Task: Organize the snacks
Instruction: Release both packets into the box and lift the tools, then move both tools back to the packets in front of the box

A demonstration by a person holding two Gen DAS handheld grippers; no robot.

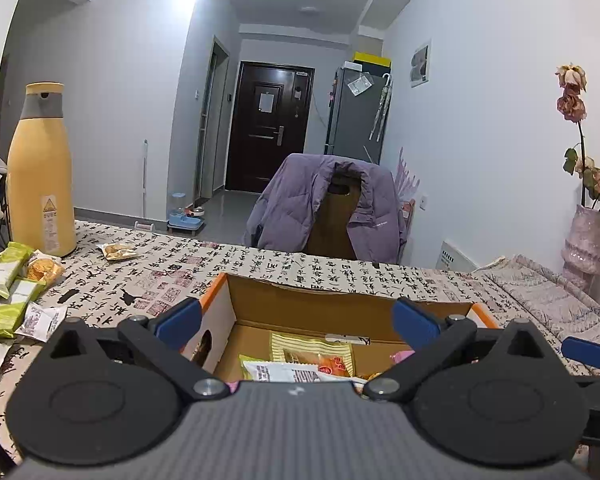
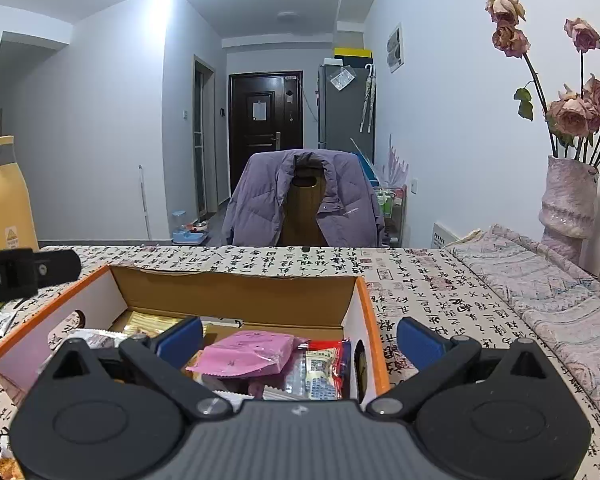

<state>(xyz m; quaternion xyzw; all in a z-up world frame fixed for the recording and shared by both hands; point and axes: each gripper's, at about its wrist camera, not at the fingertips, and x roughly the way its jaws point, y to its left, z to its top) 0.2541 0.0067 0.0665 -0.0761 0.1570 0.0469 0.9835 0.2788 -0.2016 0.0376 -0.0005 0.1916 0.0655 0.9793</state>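
Snacks still loose on the table lie to the left in the left wrist view: two green bars (image 1: 10, 280), small white sachets (image 1: 40, 320) and a clear-wrapped biscuit pack (image 1: 118, 251) near the yellow bottle (image 1: 40, 168). The left gripper (image 1: 298, 320) points over the open cardboard box (image 1: 220, 312), its blue pads spread wide with nothing between them but the view down into the box, where a yellow pack (image 1: 312, 350) and a white pack (image 1: 280, 372) already lie. The green bars run with their long axis slanting away from the camera, up and to the right, well apart from the fingertips and off their line. By my reckoning the next pick means swinging this gripper left, and turning it so the pads close across a bar's narrow width.

From the right wrist view, the right gripper (image 2: 300, 338) also hangs over the box (image 2: 366, 308), pads fully apart and empty, one above the box's contents and the other outside its right wall. A pink packet (image 2: 246, 354) and a red-edged packet (image 2: 326, 364) lie just under it. The table (image 2: 440, 300) to its right shows no snacks, so the left hand is the nearer one for what remains.
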